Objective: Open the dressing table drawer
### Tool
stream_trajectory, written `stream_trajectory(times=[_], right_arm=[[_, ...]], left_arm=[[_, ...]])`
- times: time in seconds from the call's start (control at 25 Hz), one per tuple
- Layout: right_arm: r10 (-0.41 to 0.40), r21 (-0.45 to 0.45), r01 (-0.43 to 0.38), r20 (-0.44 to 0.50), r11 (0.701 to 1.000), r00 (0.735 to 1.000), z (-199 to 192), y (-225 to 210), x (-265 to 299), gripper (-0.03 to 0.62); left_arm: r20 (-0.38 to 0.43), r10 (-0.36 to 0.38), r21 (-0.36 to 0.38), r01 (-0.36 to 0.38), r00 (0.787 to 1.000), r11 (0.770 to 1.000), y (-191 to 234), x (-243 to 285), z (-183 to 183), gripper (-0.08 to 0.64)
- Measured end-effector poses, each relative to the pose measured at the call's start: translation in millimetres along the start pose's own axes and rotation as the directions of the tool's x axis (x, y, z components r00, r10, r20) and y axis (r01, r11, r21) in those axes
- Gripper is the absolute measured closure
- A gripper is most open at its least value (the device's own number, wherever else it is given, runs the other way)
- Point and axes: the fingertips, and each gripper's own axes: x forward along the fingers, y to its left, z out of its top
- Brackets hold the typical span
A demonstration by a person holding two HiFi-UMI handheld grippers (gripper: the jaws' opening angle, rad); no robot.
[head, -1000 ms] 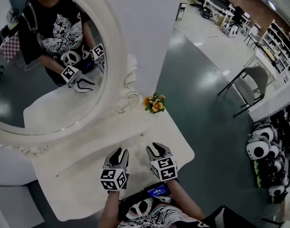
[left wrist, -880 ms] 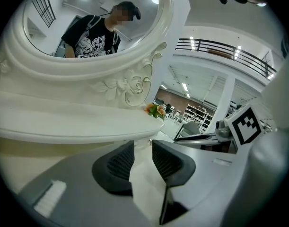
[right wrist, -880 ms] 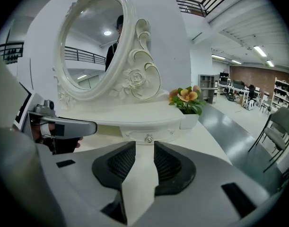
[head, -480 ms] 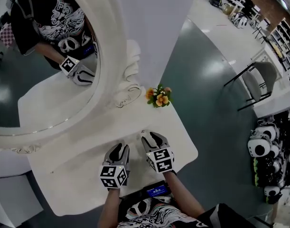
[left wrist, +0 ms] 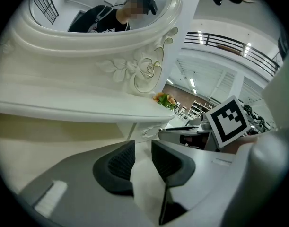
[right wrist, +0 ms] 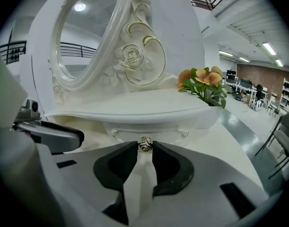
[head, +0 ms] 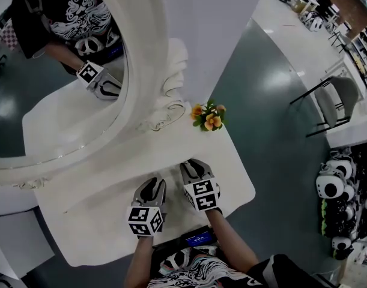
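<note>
Slipping is the main risk. The right gripper (right wrist: 144, 148) has a small metal knob (right wrist: 145, 144) only at the very tips of its jaws. They have just been closing but appear released, with no firm pinch visible. A pull from here could let the round knob pop out, likely because so little of the pads covers it. The knob belongs to a shallow drawer (right wrist: 164, 128) tucked under a raised shelf (right wrist: 135, 111) along the back edge of the white worktop (head: 93, 233). A pull angled upward could bump the jaws into the shelf's overhang, and a skewed pull could jam the drawer.

The left gripper (left wrist: 143, 149) hangs just beside the right one, its jaws parted with nothing between them after closing a little. It crowds the pull path on that side. Orange flowers (head: 208, 116) stand at the back right corner, near the drawer. The oval mirror (head: 144, 59) rises behind the shelf. Bare worktop stretches from the drawer toward the near edge, where the person stands, giving the drawer room to slide out.
</note>
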Motion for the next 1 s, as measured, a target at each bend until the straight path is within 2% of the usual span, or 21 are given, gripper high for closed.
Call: stream_trajectory(times=[0.32,1.0], right_arm=[[0.015,-0.022,-0.016,-0.021,1.0,1.0,-4,1,-6,0.495],[-0.013,-0.006,0.013,-0.046,1.0,0.999,-40,7,-36,0.494]], left_arm=[[0.003,0.01,0.002,-0.01,1.0,1.0,-1,-2,2,0.457],[0.013,0.011,0.024,-0.011,1.0,1.0,-6,-5,4,0.46]])
